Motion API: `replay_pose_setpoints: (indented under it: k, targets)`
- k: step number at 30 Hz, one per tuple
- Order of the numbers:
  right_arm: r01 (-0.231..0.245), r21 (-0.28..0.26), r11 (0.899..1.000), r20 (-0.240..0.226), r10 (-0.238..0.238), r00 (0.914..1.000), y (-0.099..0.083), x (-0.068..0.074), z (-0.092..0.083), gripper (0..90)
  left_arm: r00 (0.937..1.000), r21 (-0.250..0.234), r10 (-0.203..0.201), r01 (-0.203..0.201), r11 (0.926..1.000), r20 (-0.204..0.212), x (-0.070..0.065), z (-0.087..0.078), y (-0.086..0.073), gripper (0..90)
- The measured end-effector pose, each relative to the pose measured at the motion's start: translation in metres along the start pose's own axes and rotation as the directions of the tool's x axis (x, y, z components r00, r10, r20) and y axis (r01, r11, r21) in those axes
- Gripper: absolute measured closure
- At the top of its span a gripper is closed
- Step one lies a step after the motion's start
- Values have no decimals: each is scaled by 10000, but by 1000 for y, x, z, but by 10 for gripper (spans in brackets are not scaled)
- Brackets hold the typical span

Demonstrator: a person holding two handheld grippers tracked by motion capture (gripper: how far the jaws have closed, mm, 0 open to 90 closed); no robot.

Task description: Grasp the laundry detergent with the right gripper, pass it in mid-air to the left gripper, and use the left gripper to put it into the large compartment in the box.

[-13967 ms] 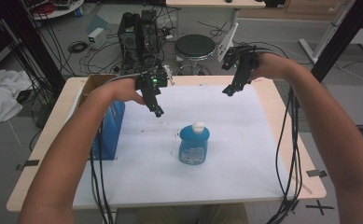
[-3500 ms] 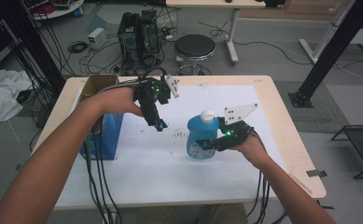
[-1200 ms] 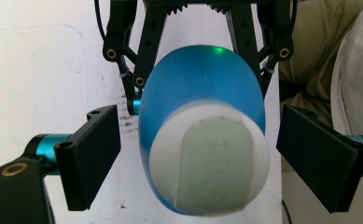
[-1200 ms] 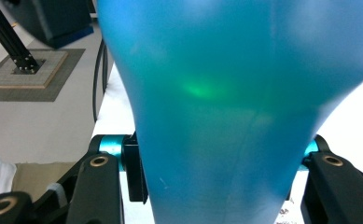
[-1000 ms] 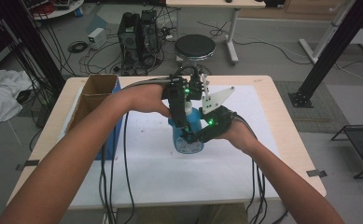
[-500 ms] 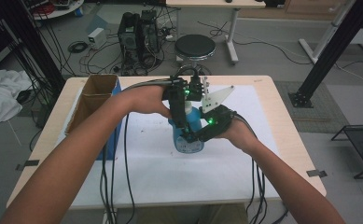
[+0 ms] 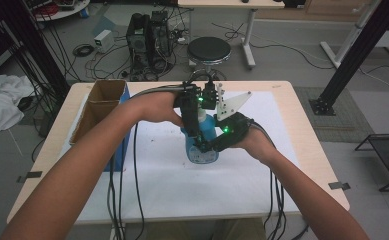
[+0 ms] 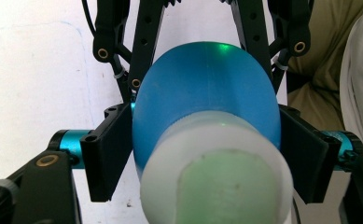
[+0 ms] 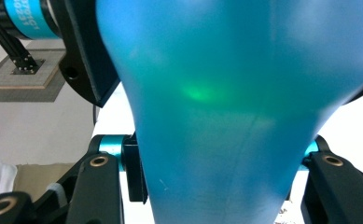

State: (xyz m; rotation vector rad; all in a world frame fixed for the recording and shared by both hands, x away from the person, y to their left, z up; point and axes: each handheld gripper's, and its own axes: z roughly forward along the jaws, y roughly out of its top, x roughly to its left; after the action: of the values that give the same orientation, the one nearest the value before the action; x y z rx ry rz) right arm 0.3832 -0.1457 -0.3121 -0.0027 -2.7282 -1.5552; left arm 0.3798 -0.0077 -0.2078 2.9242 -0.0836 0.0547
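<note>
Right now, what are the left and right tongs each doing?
Left tongs: just been closing around the white cap of the blue bottle; contact cannot be told.
Right tongs: shut on the bottle's body.

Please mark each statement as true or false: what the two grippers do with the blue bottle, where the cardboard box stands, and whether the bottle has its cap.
1. The right gripper holds the blue bottle by its body. True.
2. The left gripper comes at the bottle from below. False: it comes down from above, its jaws on either side of the white cap; they have just been closing.
3. The cardboard box stands at the table's right edge. False: it stands at the left edge.
4. The bottle lies flat on the table. False: it stands upright.
5. The cap is on the bottle. True.
</note>
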Motion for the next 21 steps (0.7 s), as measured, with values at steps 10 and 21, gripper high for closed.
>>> replay_pose_setpoints:
  k: [10, 21]
  targets:
    - [9, -53, 10000, -27, -9, 10000, 0, 1, 1, 446, 9999, 39, 126, -127, 9999, 46, -1, 1, 1, 271]
    - [-4, -34, 10000, -8, 4, 10000, 0, 1, 1, 446, 9996, 95, 291, -292, 9995, 54, -2, 1, 2, 312]
